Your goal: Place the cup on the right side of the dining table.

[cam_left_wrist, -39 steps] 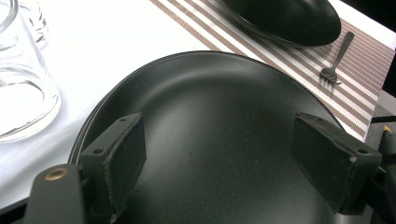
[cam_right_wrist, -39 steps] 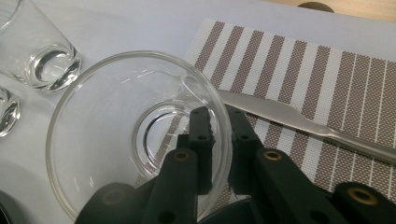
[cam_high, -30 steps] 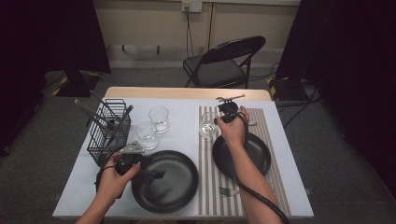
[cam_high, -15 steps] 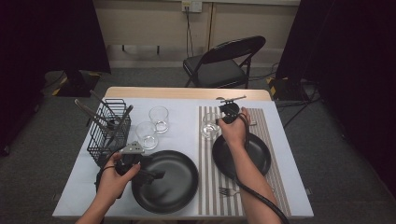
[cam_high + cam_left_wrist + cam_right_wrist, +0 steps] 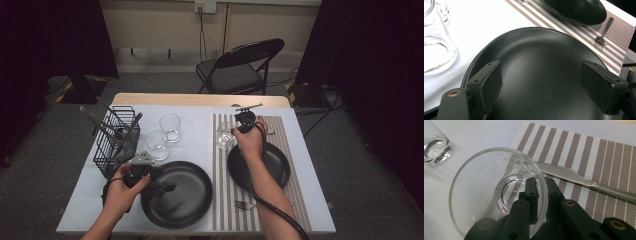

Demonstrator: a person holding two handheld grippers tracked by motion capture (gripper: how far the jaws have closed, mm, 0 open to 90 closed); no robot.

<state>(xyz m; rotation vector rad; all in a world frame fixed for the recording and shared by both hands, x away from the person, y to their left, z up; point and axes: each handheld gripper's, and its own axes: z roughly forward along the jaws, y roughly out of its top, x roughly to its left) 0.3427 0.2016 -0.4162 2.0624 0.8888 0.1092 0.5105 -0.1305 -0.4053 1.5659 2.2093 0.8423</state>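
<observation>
In the right gripper view my right gripper [image 5: 541, 187] is shut on the rim of a clear glass [image 5: 474, 182], one jaw inside the wall and one outside. The glass [image 5: 225, 137] stands at the left edge of the striped placemat [image 5: 225, 200], with the right gripper [image 5: 235, 129] at its far side. My left gripper [image 5: 167, 188] is open low over the large black plate [image 5: 190, 205] at the table's front. Its pads [image 5: 490, 85] stand wide apart above the plate [image 5: 541, 55] with nothing between them.
A smaller black plate [image 5: 275, 167] and a fork [image 5: 246, 204] lie on the placemat, a knife [image 5: 579, 180] just behind the held glass. Two more glasses [image 5: 170, 127] [image 5: 157, 145] and a black wire basket [image 5: 117, 142] with utensils stand at the left. A folding chair [image 5: 240, 67] is beyond the table.
</observation>
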